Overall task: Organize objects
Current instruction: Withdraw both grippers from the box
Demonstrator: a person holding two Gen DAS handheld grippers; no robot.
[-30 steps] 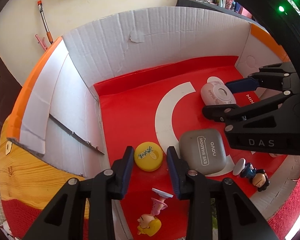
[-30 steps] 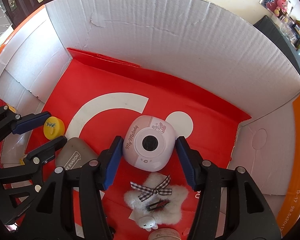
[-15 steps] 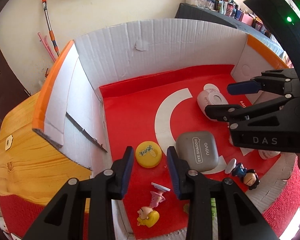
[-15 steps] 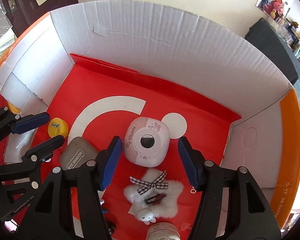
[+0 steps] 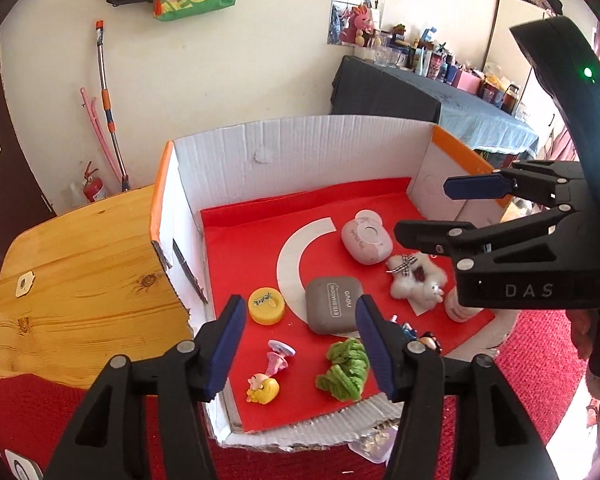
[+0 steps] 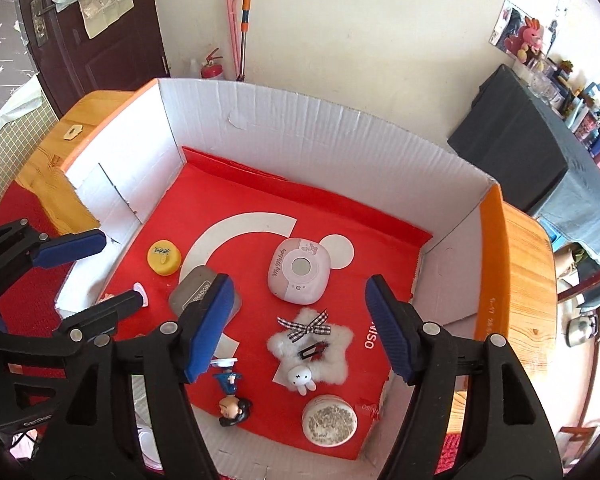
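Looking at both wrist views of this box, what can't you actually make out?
- Eye shadow case: in the right wrist view, the right tongs hide its near half.
- Pink-stand figurine: in that view, only its base shows past the left tongs.
- Dark-haired figurine: left wrist view, mostly behind a finger.
- Yellow cap: its lettering is too small to read.

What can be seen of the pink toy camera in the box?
The pink toy camera is a rounded, glossy plastic block with a paler face, a round silvery lens in the middle and "My Melody" lettering down one side. It lies flat, lens up, on the red floor of the cardboard box, just beside a white printed circle. Nothing grips it: both grippers are open and above it. The fluffy white star lies close, apparently apart from it.
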